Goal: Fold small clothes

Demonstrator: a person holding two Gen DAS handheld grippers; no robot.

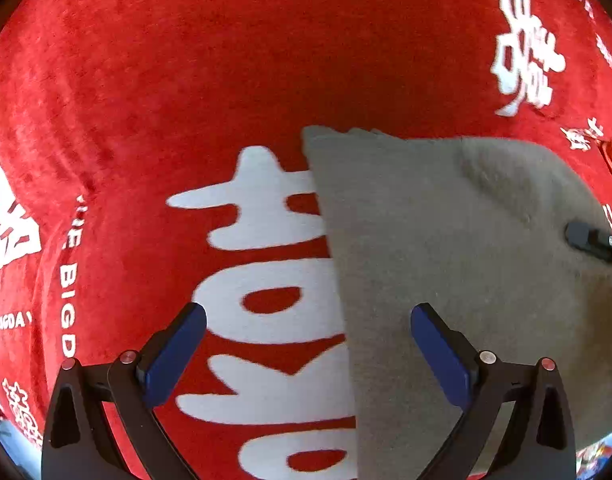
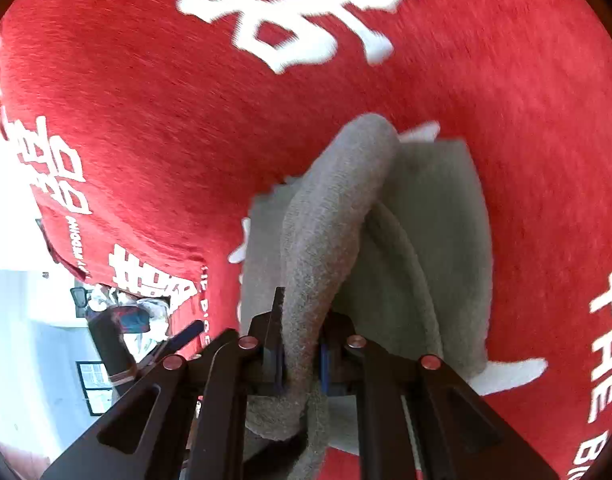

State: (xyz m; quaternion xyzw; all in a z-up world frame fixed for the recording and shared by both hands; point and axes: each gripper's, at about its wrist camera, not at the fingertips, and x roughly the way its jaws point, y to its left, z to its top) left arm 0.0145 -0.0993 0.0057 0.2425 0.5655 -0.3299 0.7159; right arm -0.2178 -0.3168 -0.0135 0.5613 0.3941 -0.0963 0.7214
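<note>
A small grey fleece garment (image 1: 446, 248) lies on a red plush cloth with white lettering (image 1: 185, 80). My left gripper (image 1: 308, 320) is open and empty, hovering over the garment's left edge, one blue pad on each side of it. My right gripper (image 2: 299, 356) is shut on a bunched fold of the grey garment (image 2: 330, 216) and lifts it off the flat part (image 2: 438, 248). A black tip of the right gripper (image 1: 590, 238) shows at the right edge of the left wrist view, on the garment.
The red cloth (image 2: 145, 120) covers the whole work surface and drops off at its edge (image 2: 117, 276) on the left of the right wrist view. Beyond it are a pale floor and some dark objects (image 2: 109, 344).
</note>
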